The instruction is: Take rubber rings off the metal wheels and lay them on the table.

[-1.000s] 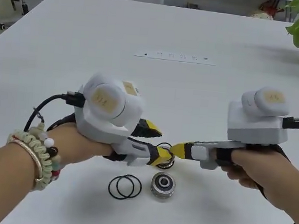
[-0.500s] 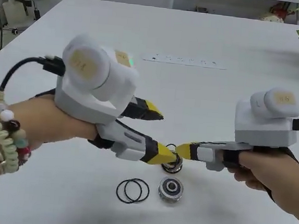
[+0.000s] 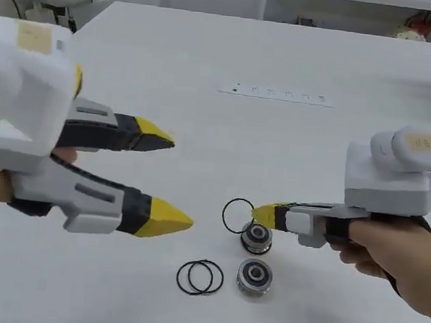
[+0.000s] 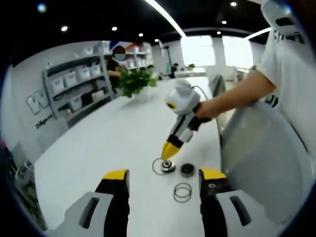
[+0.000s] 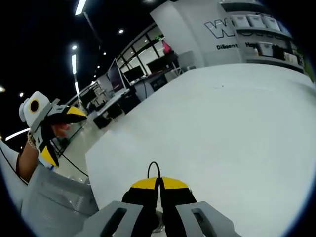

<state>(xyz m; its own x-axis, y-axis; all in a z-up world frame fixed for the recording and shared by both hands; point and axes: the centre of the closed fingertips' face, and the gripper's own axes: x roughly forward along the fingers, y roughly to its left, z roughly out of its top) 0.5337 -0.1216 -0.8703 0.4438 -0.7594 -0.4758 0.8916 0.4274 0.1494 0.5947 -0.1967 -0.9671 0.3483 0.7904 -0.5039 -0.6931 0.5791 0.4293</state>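
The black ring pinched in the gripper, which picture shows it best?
The head view. There the rubber ring is a full loop at the tips of the shut right gripper, beside a metal wheel. The left gripper view shows it tiny. In the right gripper view a thin arc pokes past the gripper's tips.

On the table (image 3: pixel 208 78), the far wheel (image 3: pixel 256 238) sits just behind the near wheel (image 3: pixel 254 275); two rings (image 3: pixel 199 277) lie just left of the near wheel. The right gripper (image 3: pixel 260 214) pinches a third ring (image 3: pixel 237 215) at the far wheel's left edge (the left gripper (image 3: pixel 182 181) is well apart to the left, jaws spread).
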